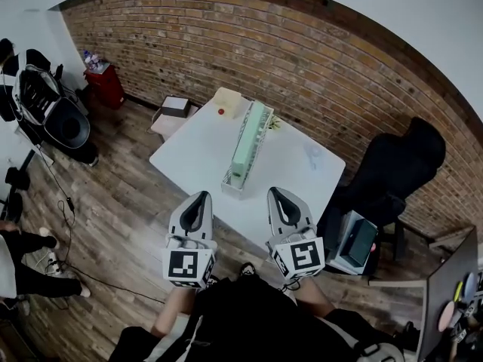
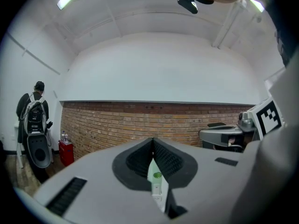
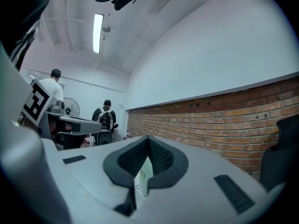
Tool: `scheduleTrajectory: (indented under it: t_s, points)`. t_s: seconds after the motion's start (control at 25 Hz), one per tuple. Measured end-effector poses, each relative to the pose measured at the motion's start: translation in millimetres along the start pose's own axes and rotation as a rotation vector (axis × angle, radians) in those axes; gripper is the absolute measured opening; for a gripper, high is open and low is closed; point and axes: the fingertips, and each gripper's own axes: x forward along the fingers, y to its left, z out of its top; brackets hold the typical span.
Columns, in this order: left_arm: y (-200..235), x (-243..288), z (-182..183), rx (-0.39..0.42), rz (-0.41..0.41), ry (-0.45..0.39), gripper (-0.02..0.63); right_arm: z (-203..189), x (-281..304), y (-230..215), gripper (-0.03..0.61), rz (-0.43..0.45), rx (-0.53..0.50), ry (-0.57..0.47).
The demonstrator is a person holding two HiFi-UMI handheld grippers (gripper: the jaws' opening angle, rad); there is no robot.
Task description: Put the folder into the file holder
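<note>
A pale green folder (image 1: 250,140) stands on edge in a long white file holder (image 1: 233,182) in the middle of the white table (image 1: 196,157). My left gripper (image 1: 201,196) and right gripper (image 1: 276,192) hang side by side over the table's near edge, short of the holder, pointing level toward it. Both are shut with nothing held. In the left gripper view the jaws meet at the tip (image 2: 153,141), and a sliver of the folder (image 2: 157,175) shows below. The right gripper view shows the same shut tip (image 3: 148,139) and the folder (image 3: 143,175).
A small red object (image 1: 222,112) and a beige item (image 1: 229,98) lie at the table's far end. A black office chair (image 1: 394,170) stands right of the table, a red cabinet (image 1: 106,86) by the brick wall. A person (image 1: 21,266) stands at the left.
</note>
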Motion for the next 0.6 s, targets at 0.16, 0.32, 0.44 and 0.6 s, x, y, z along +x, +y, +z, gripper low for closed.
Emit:
scheduleTrajectory:
  t_s: [0.16, 0.32, 0.44, 0.6]
  points:
    - [4, -2, 1, 0.001, 0.008, -0.002, 0.021, 1, 2, 3, 0.008, 0.012, 0.009, -0.002]
    - [4, -6, 0, -0.002, 0.015, 0.002, 0.021, 2, 2, 9, 0.008, 0.03, 0.028, -0.005]
    - [6, -8, -1, 0.004, 0.02, 0.004, 0.021, 1, 3, 12, 0.008, 0.034, 0.028, -0.005]
    - [11, -11, -5, -0.008, 0.018, 0.009, 0.021, -5, 5, 17, 0.008, 0.036, 0.025, 0.003]
